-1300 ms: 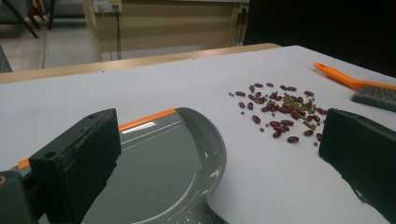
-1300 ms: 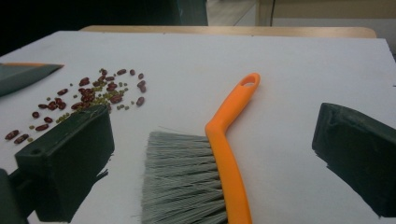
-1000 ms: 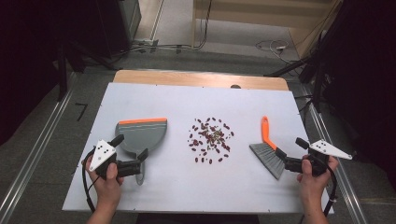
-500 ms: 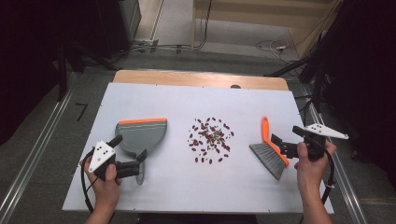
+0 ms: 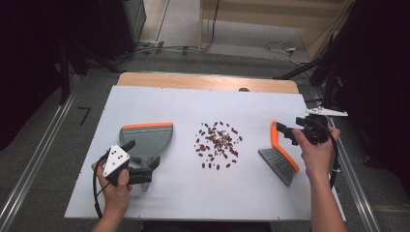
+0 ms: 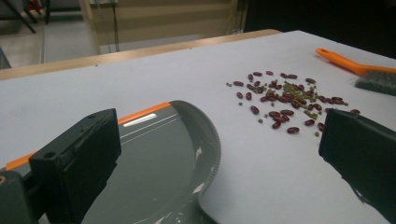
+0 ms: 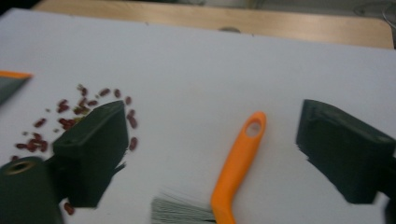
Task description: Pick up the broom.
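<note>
Evidently the work in hand is sweeping the scattered beans (image 5: pixel 218 144) into the dustpan (image 5: pixel 145 140), and everything on the white table (image 5: pixel 193 104) is laid out for that: the beans lie in a loose heap at the middle, the dustpan to their left, the brush (image 5: pixel 279 155) to their right, each within reach of its own hand. The right tool (image 5: pixel 290 134) hovers above the brush's orange handle (image 7: pixel 238 161), its jaws standing apart on either side of it and having just been narrowing, with the handle between them but the pads not yet pressing on it; the brush lies flat on the table, bristles toward the person. That approach from above suits a slim handle lying flat, since the jaws can drop astride it and pinch across its width. The left tool (image 5: pixel 141 169) waits low at the near end of the dustpan, jaws wide apart; in the left gripper view one jaw stands over the grey pan and the other over bare table, so nothing is gripped. The pan's orange lip points away from the person rather than at the beans, so by my judgement it will need turning once held.
</note>
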Demonstrator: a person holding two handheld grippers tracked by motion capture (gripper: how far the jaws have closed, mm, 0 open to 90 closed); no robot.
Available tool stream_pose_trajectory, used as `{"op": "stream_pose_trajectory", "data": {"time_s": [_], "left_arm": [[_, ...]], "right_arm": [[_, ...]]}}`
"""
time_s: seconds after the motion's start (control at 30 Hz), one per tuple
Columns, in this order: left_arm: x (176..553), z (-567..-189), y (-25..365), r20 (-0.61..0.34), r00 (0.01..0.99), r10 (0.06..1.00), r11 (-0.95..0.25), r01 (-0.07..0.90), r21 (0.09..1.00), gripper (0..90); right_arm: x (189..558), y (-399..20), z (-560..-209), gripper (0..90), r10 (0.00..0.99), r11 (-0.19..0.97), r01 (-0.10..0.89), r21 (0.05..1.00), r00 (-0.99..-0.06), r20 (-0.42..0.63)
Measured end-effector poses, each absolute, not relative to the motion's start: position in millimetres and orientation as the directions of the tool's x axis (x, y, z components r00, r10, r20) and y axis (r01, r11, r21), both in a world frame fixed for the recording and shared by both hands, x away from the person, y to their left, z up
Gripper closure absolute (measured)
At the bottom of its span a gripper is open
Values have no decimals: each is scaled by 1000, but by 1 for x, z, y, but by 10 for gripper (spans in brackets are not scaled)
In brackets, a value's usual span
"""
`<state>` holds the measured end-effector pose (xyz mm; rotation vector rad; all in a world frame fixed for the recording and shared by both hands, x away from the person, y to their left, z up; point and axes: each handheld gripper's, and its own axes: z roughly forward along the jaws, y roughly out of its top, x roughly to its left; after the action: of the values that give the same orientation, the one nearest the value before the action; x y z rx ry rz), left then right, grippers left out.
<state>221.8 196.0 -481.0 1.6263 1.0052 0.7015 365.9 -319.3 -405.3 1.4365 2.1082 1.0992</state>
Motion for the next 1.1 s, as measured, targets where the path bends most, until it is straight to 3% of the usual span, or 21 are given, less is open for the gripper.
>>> {"op": "stream_pose_trajectory", "data": {"time_s": [0.03,0.23,0.37,0.5,0.87,1.1], "left_arm": [[221,-480,193,-33,485,874,-107,258,960,0],[221,-481,189,-27,501,865,-120,259,958,0],[223,-481,188,-29,504,863,-121,262,958,0],[223,-482,188,-25,508,861,-127,264,956,0],[223,-482,190,-29,506,862,-123,264,957,0],[224,-484,189,-43,504,863,-113,276,955,0]], "right_arm": [[368,-319,-408,307,899,180,627,758,-417,132],[378,-311,-427,478,918,226,733,641,-381,111],[380,-315,-440,522,920,233,770,594,-372,121],[378,-313,-450,622,919,272,789,551,-382,94],[384,-301,-470,666,943,270,849,455,-328,53],[385,-296,-478,658,947,272,854,443,-319,33]]}}
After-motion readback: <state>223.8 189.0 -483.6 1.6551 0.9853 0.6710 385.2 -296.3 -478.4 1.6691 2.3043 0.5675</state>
